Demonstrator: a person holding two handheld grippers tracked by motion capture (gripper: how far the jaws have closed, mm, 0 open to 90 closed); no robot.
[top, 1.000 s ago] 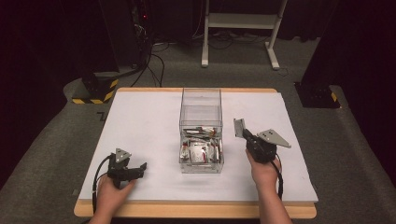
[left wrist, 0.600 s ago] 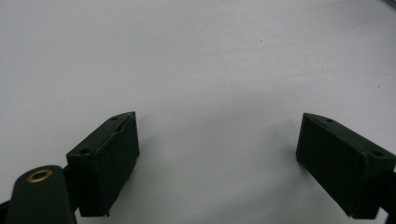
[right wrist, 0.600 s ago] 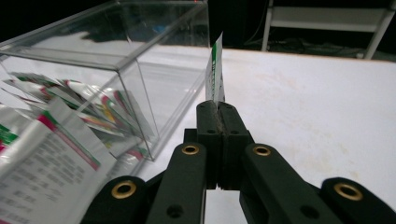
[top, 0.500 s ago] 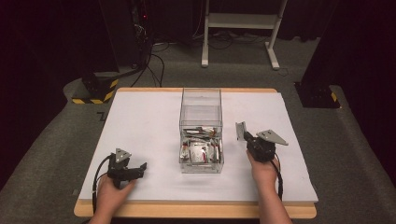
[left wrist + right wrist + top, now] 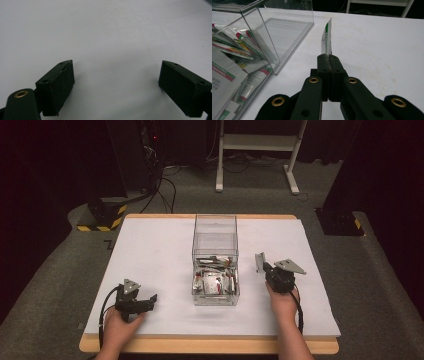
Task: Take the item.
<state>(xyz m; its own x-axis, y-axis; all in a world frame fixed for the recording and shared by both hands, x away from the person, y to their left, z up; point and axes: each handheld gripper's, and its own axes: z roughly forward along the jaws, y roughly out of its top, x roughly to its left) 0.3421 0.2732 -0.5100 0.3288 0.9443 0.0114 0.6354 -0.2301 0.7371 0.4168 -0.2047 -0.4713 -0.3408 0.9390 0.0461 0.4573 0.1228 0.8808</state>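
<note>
Two hand-held grippers at a white table, one either side of a clear box of packets.

From above, the clear box (image 5: 215, 265) stands mid-table, packets (image 5: 214, 281) heaped in its near end; the left gripper (image 5: 148, 300) rests low near the front edge, while the right gripper (image 5: 260, 262) lifts a sachet (image 5: 259, 260) just beside the box. The left gripper view shows its jaws wide apart over the bare white table (image 5: 112, 32). In the right gripper view, the jaws are pressed together on the sachet (image 5: 327, 38), standing upright and edge-on.
</note>
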